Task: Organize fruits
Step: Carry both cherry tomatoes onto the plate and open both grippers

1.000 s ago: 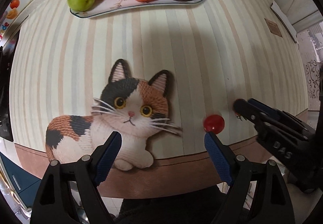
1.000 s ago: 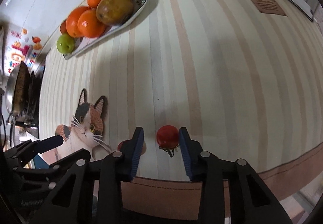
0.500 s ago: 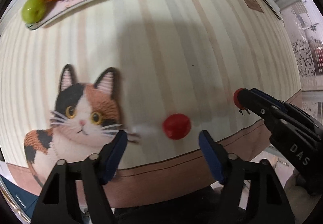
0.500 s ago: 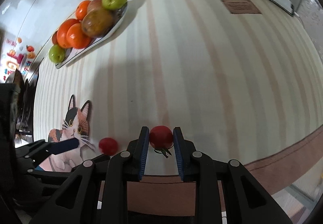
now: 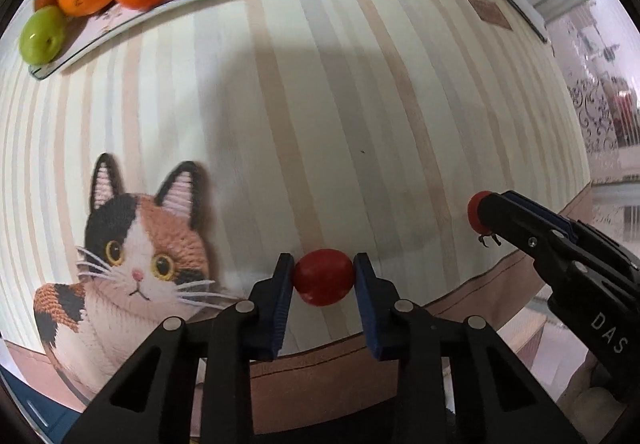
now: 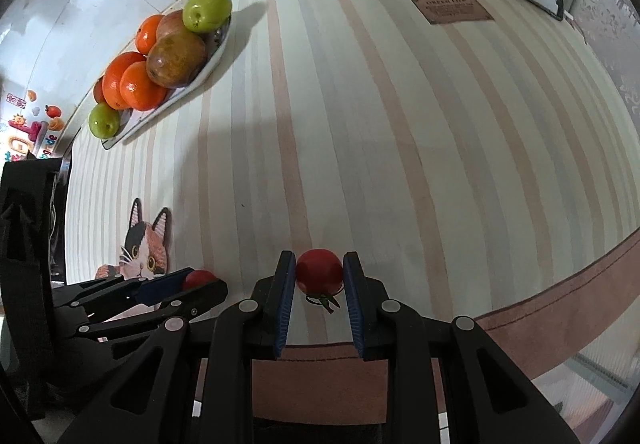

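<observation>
Left gripper clamps a red tomato. Right gripper clamps a stemmed tomato; its body reads "DAS". Brown label text illegible.

Fruit plate top-edge cropped

1. Your left gripper is matte black plastic, with triangular cut-outs in its two arms.
2. Its fingers carry ribbed blue pads.
3. Round silver screws sit at each joint.
4. Your right gripper has the same build: black arms, blue pads, silver screws.
5. White letters "DAS" mark its side in the left wrist view.
</observation>
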Available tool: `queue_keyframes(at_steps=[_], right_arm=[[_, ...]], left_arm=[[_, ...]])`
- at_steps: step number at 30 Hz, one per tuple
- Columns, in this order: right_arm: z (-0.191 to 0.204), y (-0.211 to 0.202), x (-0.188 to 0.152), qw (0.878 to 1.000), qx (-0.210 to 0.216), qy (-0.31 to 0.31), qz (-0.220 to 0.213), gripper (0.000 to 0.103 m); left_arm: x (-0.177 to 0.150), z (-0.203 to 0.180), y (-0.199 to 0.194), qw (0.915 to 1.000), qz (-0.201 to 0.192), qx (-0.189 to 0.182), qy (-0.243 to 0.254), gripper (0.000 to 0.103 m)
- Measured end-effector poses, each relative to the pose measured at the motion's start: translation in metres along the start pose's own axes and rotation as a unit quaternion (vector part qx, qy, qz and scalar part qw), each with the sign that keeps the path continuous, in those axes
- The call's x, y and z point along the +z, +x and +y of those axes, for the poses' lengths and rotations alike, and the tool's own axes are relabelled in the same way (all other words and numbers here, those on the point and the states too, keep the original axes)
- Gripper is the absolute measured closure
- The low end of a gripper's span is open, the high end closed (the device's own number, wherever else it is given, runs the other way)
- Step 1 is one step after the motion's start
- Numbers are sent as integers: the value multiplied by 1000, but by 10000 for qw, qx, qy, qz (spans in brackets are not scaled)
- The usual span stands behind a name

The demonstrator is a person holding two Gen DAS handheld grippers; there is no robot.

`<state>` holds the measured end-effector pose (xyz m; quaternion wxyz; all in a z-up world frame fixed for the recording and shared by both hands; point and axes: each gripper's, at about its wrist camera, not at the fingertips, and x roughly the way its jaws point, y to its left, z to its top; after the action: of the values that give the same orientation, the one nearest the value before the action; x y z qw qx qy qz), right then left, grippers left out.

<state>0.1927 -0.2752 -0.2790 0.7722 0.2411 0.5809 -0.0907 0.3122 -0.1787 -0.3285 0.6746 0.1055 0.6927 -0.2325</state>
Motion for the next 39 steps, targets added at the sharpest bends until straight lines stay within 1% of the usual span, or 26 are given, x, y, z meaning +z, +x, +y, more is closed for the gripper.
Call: queue_keyframes(at_steps=[4,8,11,15,16,18,19,20,21,23,24,25,27,32,33,36,39], right_arm=[[9,-9,7,9999,133,-42,-79,76],[33,-16,21,9987,444,-181,-169,76],[66,-14,39,9957,824,-356,-233,76],[118,-7,65,9891,1310,-606,-291,76],[129,-6,72,9878,1372,-675,-300,76],[153,-3,92,9838,1597,-776,-241,76],[162,-2,101,9827,1639,-843,-184,76],[170,-2,110,9817,1661,-916,-143,76],[182,2,125,9801,1707,-1012,-70,76],[197,11,144,9787,1710,-1132,125,76],[206,17,156,9780,1714,-1163,250,76],[211,23,162,9774,1702,-1197,385,76],[222,38,179,9766,1654,-1181,710,76],[239,71,202,9752,1456,-1119,1235,76],[241,74,204,9747,1433,-1131,1293,76],[247,83,204,9745,1289,-1211,1379,76],[251,91,208,9749,1207,-1164,1468,75]], left_arm=[[5,16,-18,9994,-189,-89,-261,76],[10,35,-51,9968,-570,-141,-537,76],[24,57,-86,9923,-967,-123,-766,76],[48,99,-116,9857,-1302,-25,-1070,76],[49,121,-120,9846,-1339,14,-1120,76],[61,147,-123,9816,-1392,80,-1303,76],[63,159,-123,9801,-1397,70,-1411,76],[63,162,-124,9790,-1401,59,-1481,76],[67,172,-121,9773,-1391,6,-1596,76],[69,198,-115,9735,-1330,-126,-1855,75],[71,201,-108,9712,-1279,-229,-1996,76],[68,210,-110,9693,-1242,-332,-2098,76],[72,220,-100,9622,-1164,-583,-2390,76],[73,227,-91,9555,-1092,-704,-2650,75],[74,228,-89,9538,-1082,-758,-2699,75],[78,228,-86,9526,-1096,-753,-2737,75],[82,230,-84,9535,-1101,-720,-2711,75]])
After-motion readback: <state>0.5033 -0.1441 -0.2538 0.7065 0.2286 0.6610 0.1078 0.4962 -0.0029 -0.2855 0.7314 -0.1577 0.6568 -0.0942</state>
